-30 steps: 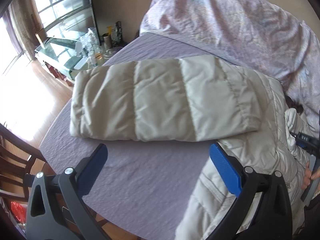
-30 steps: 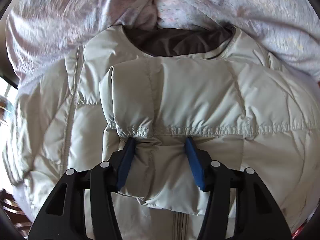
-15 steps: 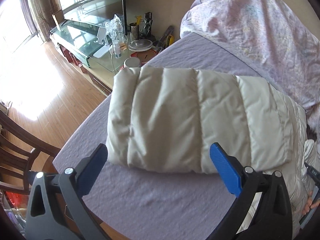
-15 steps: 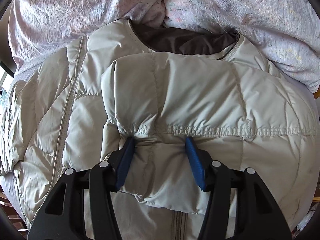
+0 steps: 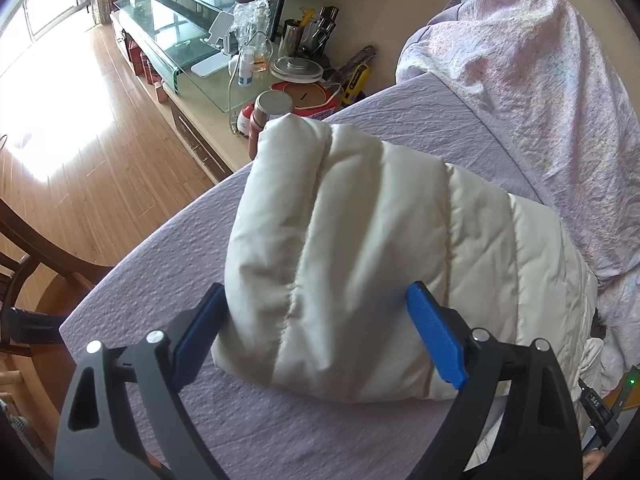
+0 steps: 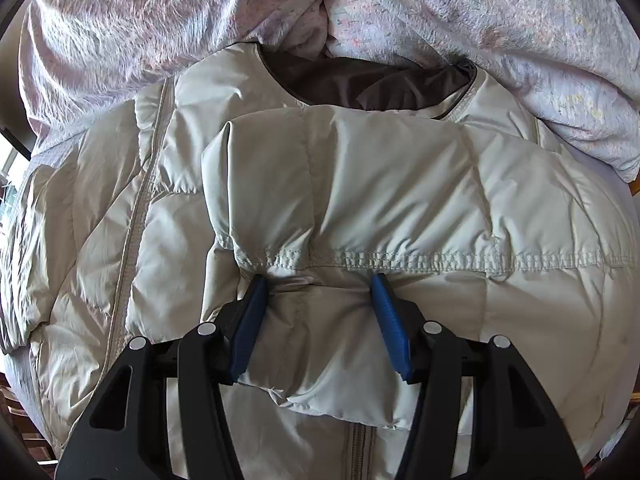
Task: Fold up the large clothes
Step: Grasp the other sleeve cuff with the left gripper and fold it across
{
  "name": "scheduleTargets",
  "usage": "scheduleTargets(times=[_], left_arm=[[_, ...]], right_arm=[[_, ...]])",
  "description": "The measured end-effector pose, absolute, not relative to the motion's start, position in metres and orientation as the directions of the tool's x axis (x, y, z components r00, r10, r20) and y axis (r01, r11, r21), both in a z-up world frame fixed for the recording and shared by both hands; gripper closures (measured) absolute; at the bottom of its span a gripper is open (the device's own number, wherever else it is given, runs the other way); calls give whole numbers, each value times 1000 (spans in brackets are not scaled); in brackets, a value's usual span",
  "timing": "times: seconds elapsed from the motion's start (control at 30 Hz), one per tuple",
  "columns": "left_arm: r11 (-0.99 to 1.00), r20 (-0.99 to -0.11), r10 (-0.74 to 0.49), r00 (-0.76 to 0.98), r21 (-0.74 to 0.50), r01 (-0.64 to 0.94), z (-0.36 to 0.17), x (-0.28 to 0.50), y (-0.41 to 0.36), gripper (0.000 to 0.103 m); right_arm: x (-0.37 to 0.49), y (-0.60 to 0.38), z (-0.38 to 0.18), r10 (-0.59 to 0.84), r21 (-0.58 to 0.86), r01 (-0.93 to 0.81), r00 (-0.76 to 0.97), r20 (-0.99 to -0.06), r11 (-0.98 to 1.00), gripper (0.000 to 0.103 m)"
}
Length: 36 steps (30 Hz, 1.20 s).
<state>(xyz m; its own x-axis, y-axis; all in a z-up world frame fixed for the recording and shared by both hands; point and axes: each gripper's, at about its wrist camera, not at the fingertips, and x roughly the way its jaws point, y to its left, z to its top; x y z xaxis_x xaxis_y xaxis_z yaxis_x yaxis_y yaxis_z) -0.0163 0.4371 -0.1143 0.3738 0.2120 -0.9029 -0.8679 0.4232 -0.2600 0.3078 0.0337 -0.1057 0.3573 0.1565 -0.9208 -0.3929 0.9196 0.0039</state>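
Now the cream quilted puffer jacket's folded sleeve (image 6: pixel 340 208) is clamped by the right gripper (image 6: pixel 320 320), while the other sleeve (image 5: pixel 344 248) is straddled by the wide-open left gripper (image 5: pixel 320 340)

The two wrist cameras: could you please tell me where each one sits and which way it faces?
Left wrist: sits behind the left claw, looking forward over the jacket's outstretched sleeve on the lilac sheet toward a cluttered sideboard; both open fingers show.
Right wrist: sits behind the right claw, looking toward the collar and quilt; its fingers pinch the folded sleeve cuff.
Shared: the same cream puffer jacket.
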Motion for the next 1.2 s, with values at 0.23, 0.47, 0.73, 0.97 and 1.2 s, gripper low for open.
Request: scheduleTargets(times=[0.23,0.47,0.73,0.97,1.2], left_arm=[[390,-899,231,372,-265,-882,-114,-18,444,18],[404,-901,262,344,-222,-888,-113,-12,440,33],[371,-878,255,406,-299,-879,-108,-19,436,85],[387,-862,270,429,-311,-868,-84,-11,427,90],[467,-802,292,521,-355,-809,-32,11,398,90]], right_arm=[[306,34,-105,161,5,-394,364,-917,919,47],[306,34,-105,162,5,-392,368,-916,920,47],[304,33,-105,169,9,-392,376,-911,920,46],[304,33,-104,172,13,-398,367,-914,917,46],[306,33,-103,172,18,-395,359,-917,919,46]])
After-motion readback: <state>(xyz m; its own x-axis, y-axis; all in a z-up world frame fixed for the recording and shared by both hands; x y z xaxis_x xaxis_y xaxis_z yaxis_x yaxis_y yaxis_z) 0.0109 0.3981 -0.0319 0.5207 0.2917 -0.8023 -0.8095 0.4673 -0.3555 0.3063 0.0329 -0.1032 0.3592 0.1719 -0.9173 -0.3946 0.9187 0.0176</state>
